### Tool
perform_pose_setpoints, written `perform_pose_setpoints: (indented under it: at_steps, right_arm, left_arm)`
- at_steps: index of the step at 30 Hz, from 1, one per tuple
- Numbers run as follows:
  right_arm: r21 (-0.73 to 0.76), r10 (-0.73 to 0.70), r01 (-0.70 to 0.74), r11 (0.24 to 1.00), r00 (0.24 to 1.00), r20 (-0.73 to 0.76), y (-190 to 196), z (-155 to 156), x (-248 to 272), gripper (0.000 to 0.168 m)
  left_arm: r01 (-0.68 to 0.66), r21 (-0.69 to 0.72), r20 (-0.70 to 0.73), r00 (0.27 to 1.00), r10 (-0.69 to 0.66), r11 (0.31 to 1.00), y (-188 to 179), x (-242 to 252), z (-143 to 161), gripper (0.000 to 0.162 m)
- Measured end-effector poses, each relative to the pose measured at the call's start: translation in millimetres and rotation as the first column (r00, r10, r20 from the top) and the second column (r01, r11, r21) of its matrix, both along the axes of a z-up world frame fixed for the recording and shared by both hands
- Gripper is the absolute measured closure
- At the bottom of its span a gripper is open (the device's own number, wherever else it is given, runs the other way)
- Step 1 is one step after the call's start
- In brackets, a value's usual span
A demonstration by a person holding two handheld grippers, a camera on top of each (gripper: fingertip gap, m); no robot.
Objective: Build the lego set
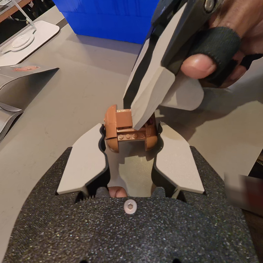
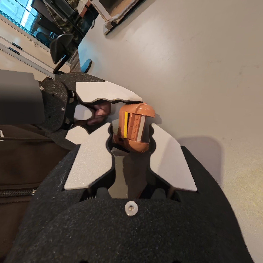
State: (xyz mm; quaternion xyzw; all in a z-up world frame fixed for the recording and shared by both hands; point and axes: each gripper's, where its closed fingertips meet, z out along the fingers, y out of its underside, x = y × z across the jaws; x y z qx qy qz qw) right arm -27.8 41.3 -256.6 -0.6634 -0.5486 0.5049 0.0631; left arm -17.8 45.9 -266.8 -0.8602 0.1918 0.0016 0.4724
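The tan model [image 1: 128, 133], part-built with studs and an open gap showing, sat clamped in the left gripper [image 1: 131, 136] above the table [image 1: 74, 88], the right gripper [image 2: 131, 133] closed on its side.

Your right tool [image 2: 131, 132] brackets the brown lego model [image 2: 135, 128]; contact is unclear. The left tool [image 2: 126, 112] grips it above the table [image 2: 199, 71].

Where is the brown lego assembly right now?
In the left wrist view the brown lego assembly sits centre frame, clamped between the left tool tips above the grey table, right tool touching it.
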Motion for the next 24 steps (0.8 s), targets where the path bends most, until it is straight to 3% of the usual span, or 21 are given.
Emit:
perform_pose_setpoints:
  at_steps: [17, 24]
  right_arm:
    - [-0.122, -0.065, 0.060, 0.991, 0.997, -0.036, 10, 9, -2, 0.121]
    - [-0.053, -0.092, 0.091, 0.994, 0.996, -0.020, 21, 4, -1, 0.123]
  left_arm:
    - [0.001, 0.022, -0.010, 1.000, -0.001, 1.000, 0, 0, 5, 0.091]
    - [0.000, 0.021, -0.009, 1.000, 0.000, 1.000, 1, -1, 4, 0.091]
